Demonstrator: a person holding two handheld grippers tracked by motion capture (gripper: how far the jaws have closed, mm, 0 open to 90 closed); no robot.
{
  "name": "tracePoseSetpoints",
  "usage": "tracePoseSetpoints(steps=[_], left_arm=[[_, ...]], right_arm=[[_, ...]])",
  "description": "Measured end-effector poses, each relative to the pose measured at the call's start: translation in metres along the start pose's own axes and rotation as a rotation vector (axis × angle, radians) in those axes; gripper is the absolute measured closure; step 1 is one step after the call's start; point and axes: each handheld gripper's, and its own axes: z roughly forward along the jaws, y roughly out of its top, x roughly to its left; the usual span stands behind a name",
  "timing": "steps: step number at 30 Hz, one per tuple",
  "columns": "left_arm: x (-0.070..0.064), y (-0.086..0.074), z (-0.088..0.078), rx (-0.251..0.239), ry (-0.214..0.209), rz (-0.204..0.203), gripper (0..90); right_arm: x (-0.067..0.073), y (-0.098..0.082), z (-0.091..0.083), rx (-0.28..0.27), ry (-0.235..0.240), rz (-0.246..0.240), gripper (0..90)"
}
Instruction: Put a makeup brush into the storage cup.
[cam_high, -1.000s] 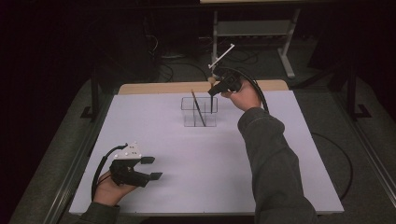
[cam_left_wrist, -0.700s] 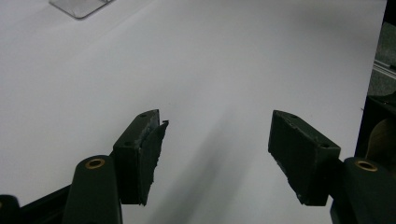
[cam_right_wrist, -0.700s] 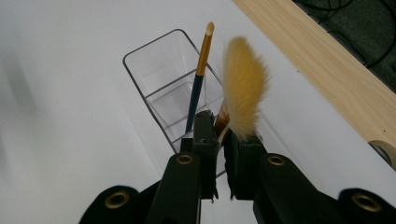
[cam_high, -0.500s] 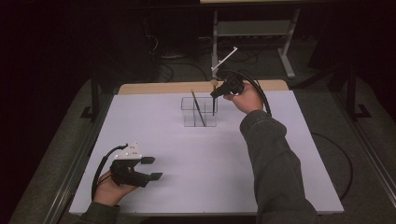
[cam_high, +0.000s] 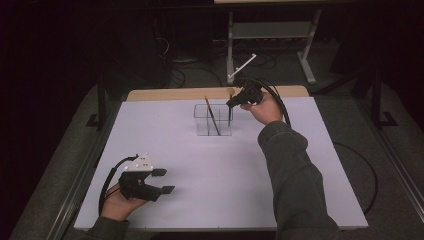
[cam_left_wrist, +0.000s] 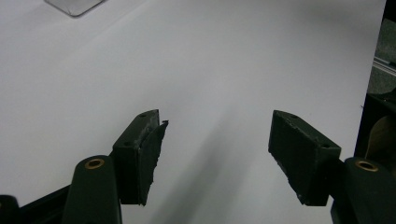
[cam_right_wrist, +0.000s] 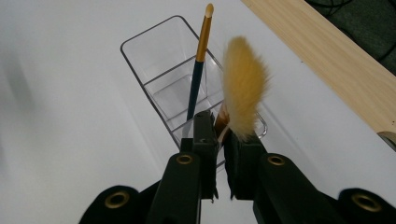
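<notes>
Reaching over the clear holder (cam_high: 213, 120), right gripper (cam_high: 235, 101) jaws clench a fluffy brush (cam_right_wrist: 243, 91), seemingly upright.

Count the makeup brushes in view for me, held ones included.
2. A slim brush with a blue-and-gold handle leans inside the clear plastic divided holder. A fluffy tan-bristled brush is clamped in the right gripper over the holder's near end. No others visible.
</notes>
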Motion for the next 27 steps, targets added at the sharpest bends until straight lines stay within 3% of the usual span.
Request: tracePoseSetpoints(steps=[20,27], left_arm=[[0.0025,-0.0006,0.0005,0.015,0.0,0.003,33.6],[0.003,-0.0006,0.0004,0.012,0.006,-0.006,33.3]], right_arm=[[0.0024,-0.0026,0.008,0.014,0.004,-0.008,82.5],[-0.0031,-0.01,0.0095,0.016,0.003,0.006,82.3]])
